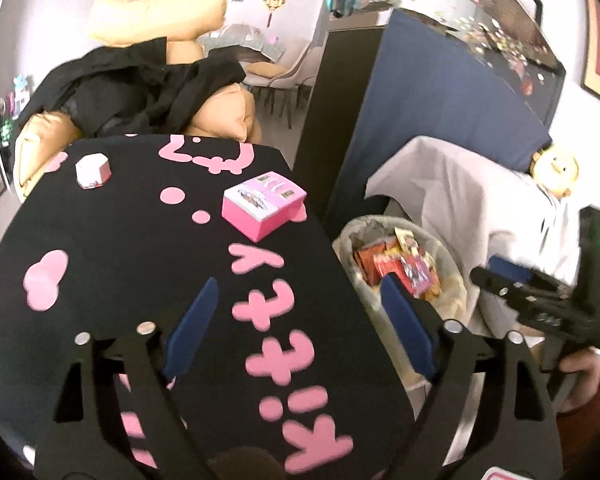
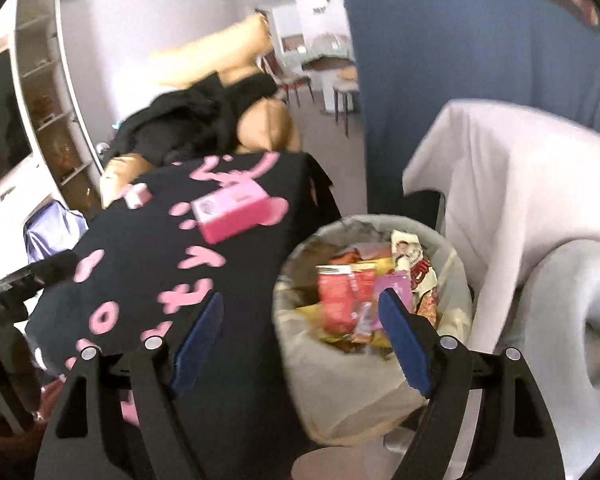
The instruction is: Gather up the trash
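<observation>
Hanging above the black cloth [image 1: 140,240] with pink lettering, the left gripper [image 1: 296,312] has its jaws spread wide with nothing between the blue pads [image 1: 194,312]; its right-hand pad sits over the rim of the trash bin [image 1: 352,232]. The right gripper [image 2: 300,332] is likewise spread wide and empty, one pad over the cloth and the other over the bin's mouth. That bin, lined with a pale bag [image 2: 340,380], stands just beside the cloth-covered table, between it and a chair draped in white fabric [image 2: 520,184]. Inside the bin lie the collected wrappers: a red packet [image 2: 340,292], yellow scraps and a white-and-red printed wrapper [image 2: 414,264], piled loosely near the top. On the cloth, well apart from both grippers, rest a pink box [image 1: 264,210] near the table's far right edge and a small white hexagonal box [image 1: 93,170] towards the far left. In the left wrist view the other tool's black body shows at the right edge, a hand [image 1: 580,376] gripping it low down. Beyond the table, dark clothing [image 1: 140,84] is heaped over tan cushions [image 1: 228,116], and a blue panel [image 1: 428,120] rises behind the bin.
</observation>
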Available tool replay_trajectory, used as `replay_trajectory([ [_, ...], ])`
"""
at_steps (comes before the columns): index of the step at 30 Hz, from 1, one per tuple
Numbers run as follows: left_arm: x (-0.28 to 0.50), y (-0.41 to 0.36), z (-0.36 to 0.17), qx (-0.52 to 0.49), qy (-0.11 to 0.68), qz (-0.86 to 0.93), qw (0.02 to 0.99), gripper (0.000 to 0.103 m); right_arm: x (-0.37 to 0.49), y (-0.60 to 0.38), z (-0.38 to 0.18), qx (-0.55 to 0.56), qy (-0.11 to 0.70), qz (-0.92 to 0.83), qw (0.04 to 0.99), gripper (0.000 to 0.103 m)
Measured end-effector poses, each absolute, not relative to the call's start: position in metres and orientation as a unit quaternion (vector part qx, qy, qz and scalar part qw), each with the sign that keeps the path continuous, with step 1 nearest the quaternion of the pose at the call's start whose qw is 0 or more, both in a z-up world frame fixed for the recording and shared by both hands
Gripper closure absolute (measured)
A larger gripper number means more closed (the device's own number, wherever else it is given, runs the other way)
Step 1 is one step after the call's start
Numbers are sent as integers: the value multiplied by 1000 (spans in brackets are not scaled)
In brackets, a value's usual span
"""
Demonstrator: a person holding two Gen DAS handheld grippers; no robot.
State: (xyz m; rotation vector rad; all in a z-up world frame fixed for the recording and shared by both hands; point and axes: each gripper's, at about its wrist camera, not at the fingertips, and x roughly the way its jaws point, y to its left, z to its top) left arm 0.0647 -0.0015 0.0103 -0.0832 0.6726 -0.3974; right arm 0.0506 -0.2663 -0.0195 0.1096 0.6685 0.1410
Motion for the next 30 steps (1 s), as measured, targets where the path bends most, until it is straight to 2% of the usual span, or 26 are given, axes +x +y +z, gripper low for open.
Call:
replay_trajectory([
  [2, 49, -3, 13, -29, 321, -178, 930, 13, 27, -249, -10, 41, 312, 57, 948, 27],
  [10, -15, 0, 37, 11, 251, -120, 961, 13, -28, -210, -1, 26, 299, 60, 952, 27],
  [19, -41, 13, 52, 8, 221, -86, 971, 13, -64, -197, 6, 22, 255, 39, 966, 27],
  [30, -51, 9, 57, 18, 204, -81, 976, 13, -71, -204, 12, 41, 240, 41, 969, 27],
])
